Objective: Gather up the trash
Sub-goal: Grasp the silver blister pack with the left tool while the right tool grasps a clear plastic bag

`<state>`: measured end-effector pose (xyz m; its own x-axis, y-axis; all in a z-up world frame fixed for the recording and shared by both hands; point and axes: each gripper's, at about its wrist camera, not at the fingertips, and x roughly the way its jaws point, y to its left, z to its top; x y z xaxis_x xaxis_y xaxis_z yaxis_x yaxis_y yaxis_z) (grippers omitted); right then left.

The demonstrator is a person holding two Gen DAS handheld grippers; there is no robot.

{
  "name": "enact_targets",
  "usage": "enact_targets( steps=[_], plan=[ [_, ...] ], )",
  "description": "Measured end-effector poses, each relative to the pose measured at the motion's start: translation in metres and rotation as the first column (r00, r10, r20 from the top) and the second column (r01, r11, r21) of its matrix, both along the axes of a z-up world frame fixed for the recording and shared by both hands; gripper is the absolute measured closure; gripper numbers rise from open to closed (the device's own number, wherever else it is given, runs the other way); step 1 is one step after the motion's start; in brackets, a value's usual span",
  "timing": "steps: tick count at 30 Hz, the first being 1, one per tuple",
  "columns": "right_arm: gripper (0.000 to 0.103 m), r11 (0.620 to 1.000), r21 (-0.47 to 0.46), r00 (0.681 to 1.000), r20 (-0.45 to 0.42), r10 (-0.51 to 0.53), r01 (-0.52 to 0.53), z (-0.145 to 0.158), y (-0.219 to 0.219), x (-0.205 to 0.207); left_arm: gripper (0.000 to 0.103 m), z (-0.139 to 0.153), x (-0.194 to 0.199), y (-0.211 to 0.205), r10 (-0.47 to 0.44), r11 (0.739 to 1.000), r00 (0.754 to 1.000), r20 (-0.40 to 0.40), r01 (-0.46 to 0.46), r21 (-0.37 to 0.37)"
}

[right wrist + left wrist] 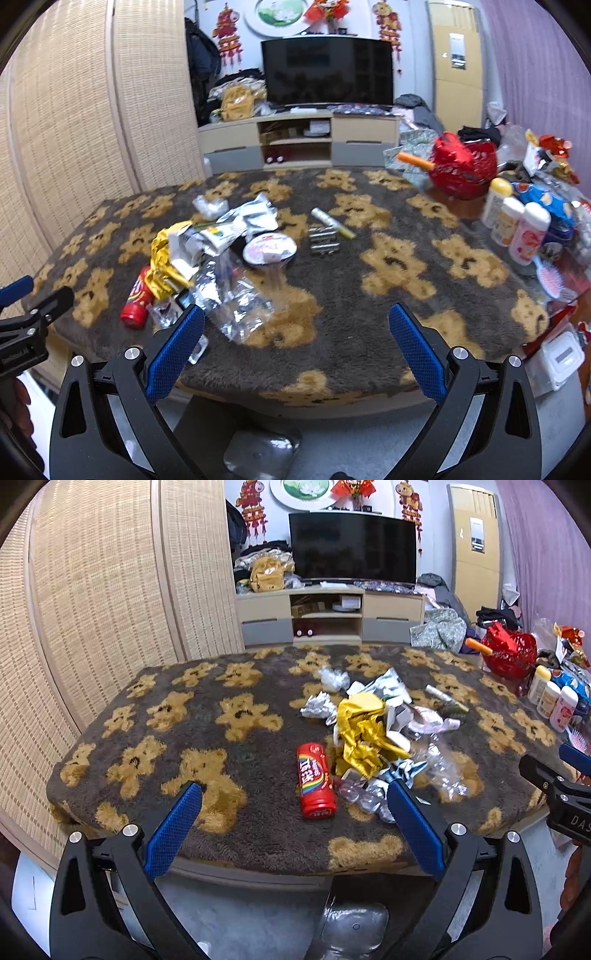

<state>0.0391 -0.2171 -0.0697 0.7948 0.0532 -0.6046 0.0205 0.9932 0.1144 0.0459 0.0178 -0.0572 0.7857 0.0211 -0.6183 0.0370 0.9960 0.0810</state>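
A heap of trash lies on the bear-patterned table cover (155, 716): a crumpled gold foil wrapper (364, 731), silver wrappers (319, 706), clear plastic (441, 768) and a red candy tube (317, 780) on its side. My left gripper (295, 794) is open near the table's front edge, with the tube just ahead between its fingers. My right gripper (297, 314) is also open and empty, hovering over the front edge right of the heap; the gold wrapper (166, 254), red tube (137, 301), clear plastic (240, 295), a round lidded cup (270, 249) and a pen-like tube (332, 222) lie ahead.
A red basket (465, 168), several small bottles (517, 225), a blue packet (550, 206) and a pink brush (550, 282) crowd the table's right side. A woven screen (92, 590) stands on the left. A TV stand (328, 613) is behind. A clear object (351, 926) sits on the floor below.
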Motion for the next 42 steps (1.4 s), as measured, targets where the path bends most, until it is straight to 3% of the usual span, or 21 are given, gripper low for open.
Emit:
enact_targets(
  steps=[1,3,5,8,10,15,21,25,27,29,30,37,42],
  plan=[
    [0.003,1.0,0.016,1.0,-0.004,0.013,-0.012,-0.004,0.002,0.003,0.008,-0.004,0.003,0.001,-0.007,1.0,1.0,-0.012,0.007,-0.001],
    [0.013,0.998,0.038,0.999,-0.015,0.044,-0.043,-0.013,0.009,0.012,0.008,-0.01,0.007,0.002,-0.019,1.0,0.999,-0.028,0.019,-0.001],
    [0.033,0.996,0.015,0.995,-0.046,0.087,-0.086,-0.026,0.021,0.023,0.009,-0.014,0.011,0.003,-0.032,0.999,0.999,-0.04,0.032,-0.002],
    [0.051,0.989,-0.038,0.985,-0.105,0.138,-0.143,-0.045,0.037,0.036,0.018,-0.02,0.018,0.005,-0.056,0.998,0.996,-0.066,0.055,-0.025],
    [0.058,0.987,-0.029,0.981,-0.121,0.154,-0.158,-0.051,0.041,0.042,0.021,-0.024,0.024,0.004,-0.079,0.996,0.993,-0.083,0.076,-0.042],
    [0.058,0.979,-0.027,0.972,-0.124,0.198,-0.203,-0.055,0.05,0.05,0.024,-0.036,0.033,-0.009,-0.134,0.99,0.985,-0.11,0.128,-0.053],
    [0.052,0.971,0.017,0.966,-0.097,0.24,-0.24,-0.046,0.052,0.046,0.024,-0.044,0.041,-0.01,-0.129,0.991,0.984,-0.121,0.122,-0.062],
    [0.053,0.969,0.003,0.96,-0.137,0.244,-0.246,-0.056,0.059,0.056,0.025,-0.049,0.045,-0.013,-0.136,0.99,0.981,-0.138,0.127,-0.067],
    [0.061,0.971,0.014,0.96,-0.149,0.238,-0.239,-0.061,0.058,0.06,0.026,-0.051,0.046,-0.015,-0.147,0.988,0.979,-0.143,0.137,-0.076],
    [0.081,0.975,0.003,0.962,-0.16,0.222,-0.224,-0.064,0.055,0.063,0.027,-0.054,0.049,-0.02,-0.159,0.985,0.976,-0.151,0.148,-0.087],
    [0.083,0.978,-0.009,0.965,-0.159,0.206,-0.21,-0.065,0.052,0.063,0.028,-0.055,0.05,-0.023,-0.164,0.984,0.974,-0.155,0.152,-0.092],
    [0.087,0.985,0.043,0.97,-0.17,0.172,-0.167,-0.066,0.029,0.063,0.032,-0.069,0.061,-0.046,-0.207,0.975,0.96,-0.188,0.187,-0.121],
    [0.087,0.981,0.063,0.967,-0.164,0.193,-0.185,-0.062,0.027,0.058,0.054,-0.083,0.066,-0.053,-0.207,0.973,0.947,-0.244,0.174,-0.149]
  ],
)
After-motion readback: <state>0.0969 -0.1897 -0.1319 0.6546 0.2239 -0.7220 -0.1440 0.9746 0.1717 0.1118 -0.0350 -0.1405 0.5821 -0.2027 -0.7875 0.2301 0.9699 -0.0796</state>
